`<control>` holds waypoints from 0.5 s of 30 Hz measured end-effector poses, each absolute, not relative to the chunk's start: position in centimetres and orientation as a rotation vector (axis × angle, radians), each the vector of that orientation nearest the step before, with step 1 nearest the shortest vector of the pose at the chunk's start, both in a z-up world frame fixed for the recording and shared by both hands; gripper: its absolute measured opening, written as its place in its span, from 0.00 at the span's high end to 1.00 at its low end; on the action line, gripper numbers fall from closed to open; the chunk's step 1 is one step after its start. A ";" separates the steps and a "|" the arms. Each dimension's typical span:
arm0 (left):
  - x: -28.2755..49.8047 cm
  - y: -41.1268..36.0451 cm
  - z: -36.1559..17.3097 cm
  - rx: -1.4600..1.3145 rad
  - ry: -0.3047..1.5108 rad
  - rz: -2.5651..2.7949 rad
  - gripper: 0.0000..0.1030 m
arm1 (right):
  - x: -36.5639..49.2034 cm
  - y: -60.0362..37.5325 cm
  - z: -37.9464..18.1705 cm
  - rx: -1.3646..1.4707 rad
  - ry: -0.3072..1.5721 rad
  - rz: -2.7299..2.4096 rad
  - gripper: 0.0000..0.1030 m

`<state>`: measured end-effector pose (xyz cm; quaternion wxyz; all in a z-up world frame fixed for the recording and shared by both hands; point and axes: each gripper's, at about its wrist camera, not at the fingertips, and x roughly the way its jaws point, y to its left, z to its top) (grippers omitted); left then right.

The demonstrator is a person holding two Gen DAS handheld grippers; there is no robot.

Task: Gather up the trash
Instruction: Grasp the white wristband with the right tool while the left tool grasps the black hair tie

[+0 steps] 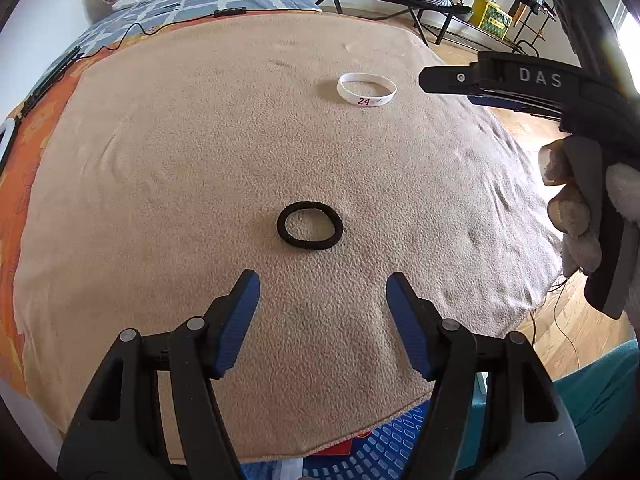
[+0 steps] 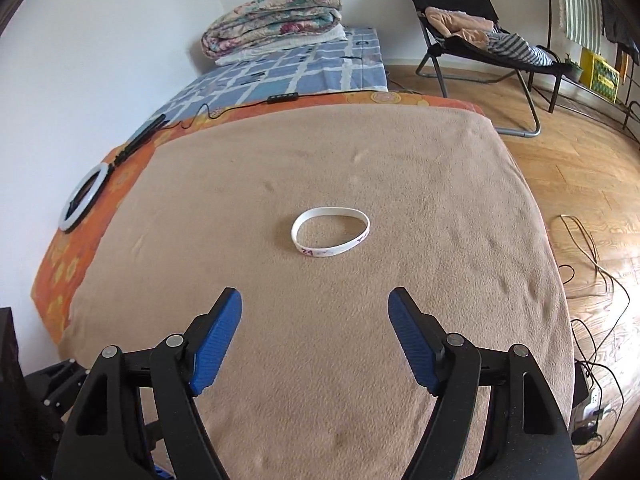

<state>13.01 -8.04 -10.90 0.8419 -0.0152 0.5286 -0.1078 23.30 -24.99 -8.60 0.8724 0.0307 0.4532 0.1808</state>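
A black hair tie [image 1: 310,225] lies flat on the tan fleece blanket [image 1: 180,168], just ahead of my left gripper [image 1: 322,284], which is open and empty above the blanket. A white wristband marked "24" [image 1: 367,89] lies farther back to the right; in the right wrist view the wristband [image 2: 330,231] lies ahead of my right gripper [image 2: 316,302], which is open and empty. The right gripper also shows from the side in the left wrist view [image 1: 430,78], held in a gloved hand, to the right of the wristband.
A blue perforated basket [image 1: 380,444] sits below the blanket's near edge. A ring light [image 2: 82,198] and black cables lie on the orange cover at left. A folded quilt [image 2: 276,16], a black lounge chair [image 2: 476,32] and floor cables [image 2: 592,264] lie beyond.
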 end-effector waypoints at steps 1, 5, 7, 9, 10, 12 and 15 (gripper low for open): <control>13.4 -8.1 -11.1 -0.031 1.121 -0.224 0.34 | 23.9 -24.8 -9.0 0.058 0.957 0.373 0.27; 14.5 -8.1 -12.0 -0.028 1.137 -0.212 0.34 | 26.1 -24.3 -10.2 0.046 0.989 0.352 0.27; 14.9 -8.1 -12.4 -0.025 1.141 -0.205 0.37 | 26.8 -23.8 -10.8 0.035 1.002 0.355 0.27; 15.3 -8.1 -12.6 -0.029 1.148 -0.207 0.39 | 27.5 -23.0 -11.4 0.020 1.019 0.360 0.27; 15.5 -8.1 -12.7 -0.029 1.148 -0.206 0.39 | 27.8 -22.7 -11.8 0.009 1.029 0.361 0.27; 15.8 -8.2 -12.9 -0.021 1.145 -0.205 0.39 | 28.3 -21.9 -12.6 -0.021 1.047 0.357 0.27; 16.2 -8.5 -12.9 0.004 1.136 -0.204 0.39 | 29.1 -21.2 -13.6 -0.058 1.065 0.336 0.27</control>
